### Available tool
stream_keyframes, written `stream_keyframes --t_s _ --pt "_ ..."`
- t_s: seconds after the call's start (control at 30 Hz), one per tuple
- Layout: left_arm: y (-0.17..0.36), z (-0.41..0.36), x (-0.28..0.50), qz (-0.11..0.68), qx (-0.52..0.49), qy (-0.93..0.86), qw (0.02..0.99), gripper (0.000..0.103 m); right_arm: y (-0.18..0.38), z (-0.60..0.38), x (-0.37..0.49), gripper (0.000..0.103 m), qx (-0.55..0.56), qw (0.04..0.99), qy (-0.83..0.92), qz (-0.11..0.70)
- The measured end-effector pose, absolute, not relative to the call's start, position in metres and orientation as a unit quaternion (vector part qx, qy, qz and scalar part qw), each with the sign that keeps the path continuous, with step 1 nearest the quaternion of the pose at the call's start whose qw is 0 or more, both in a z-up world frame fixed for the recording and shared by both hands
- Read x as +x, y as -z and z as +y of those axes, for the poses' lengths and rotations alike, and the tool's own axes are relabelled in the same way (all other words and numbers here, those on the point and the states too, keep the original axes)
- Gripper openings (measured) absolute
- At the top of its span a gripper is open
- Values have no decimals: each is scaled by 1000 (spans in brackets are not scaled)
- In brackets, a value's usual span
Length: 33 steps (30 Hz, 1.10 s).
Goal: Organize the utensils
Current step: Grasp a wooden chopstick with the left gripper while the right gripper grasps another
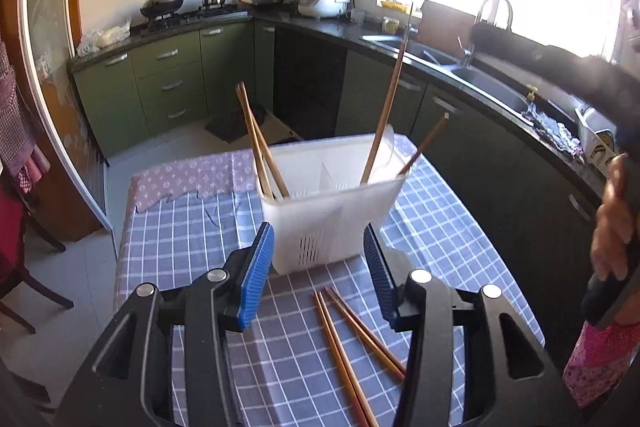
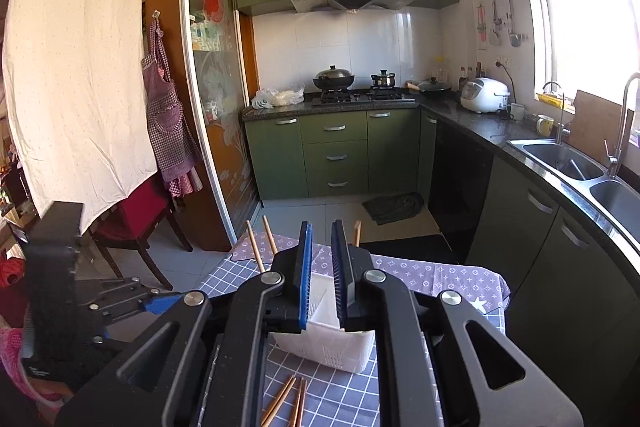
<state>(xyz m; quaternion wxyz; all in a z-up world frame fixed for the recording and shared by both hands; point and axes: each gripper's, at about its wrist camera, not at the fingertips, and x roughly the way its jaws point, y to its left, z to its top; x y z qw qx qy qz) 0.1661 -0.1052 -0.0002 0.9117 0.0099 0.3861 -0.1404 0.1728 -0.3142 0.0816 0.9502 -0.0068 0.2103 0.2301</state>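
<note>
The white utensil basket (image 1: 332, 203) stands upright on the bench (image 1: 192, 239), which wears a blue checked cloth. Two wooden chopsticks (image 1: 260, 151) lean in the basket's left compartment, tips toward the far left. On the right side one long chopstick (image 1: 386, 107) stands nearly upright and a shorter one (image 1: 426, 145) tilts to the right. Three more loose chopsticks (image 1: 352, 351) lie flat on the cloth just near of the basket.

The left gripper (image 1: 320, 267) hovers low on the near side of the basket, its blue-padded jaws spread wide and empty; the basket's near wall shows between them. The right gripper (image 2: 320, 275) hangs above the basket (image 2: 328, 347), its jaws drawn close with a narrow gap between them, holding nothing. In the right wrist view the loose chopsticks (image 2: 288, 401) lie near of the basket.
</note>
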Motion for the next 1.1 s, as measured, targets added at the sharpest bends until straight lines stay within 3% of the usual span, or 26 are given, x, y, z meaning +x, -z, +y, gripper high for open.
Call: stream_keyframes --t_s 0.1,0.2,0.43,0.53,0.67,1.1 --pt "36 -108 165 446 9 144 883 45 -63 -317 152 29 -26 944 -230 237" --pt "71 -108 165 491 6 137 861 45 -30 -319 142 29 -34 933 -227 276" --pt "125 -115 171 574 -1 129 809 30 64 -333 158 29 -22 901 -203 384" --pt "133 -120 173 585 -3 126 801 29 91 -335 163 29 -16 890 -200 410" --pt "144 -126 177 593 9 114 797 22 106 -345 172 29 -10 884 -197 425" --pt "165 -148 184 608 15 114 785 22 111 -349 176 29 2 880 -202 431"
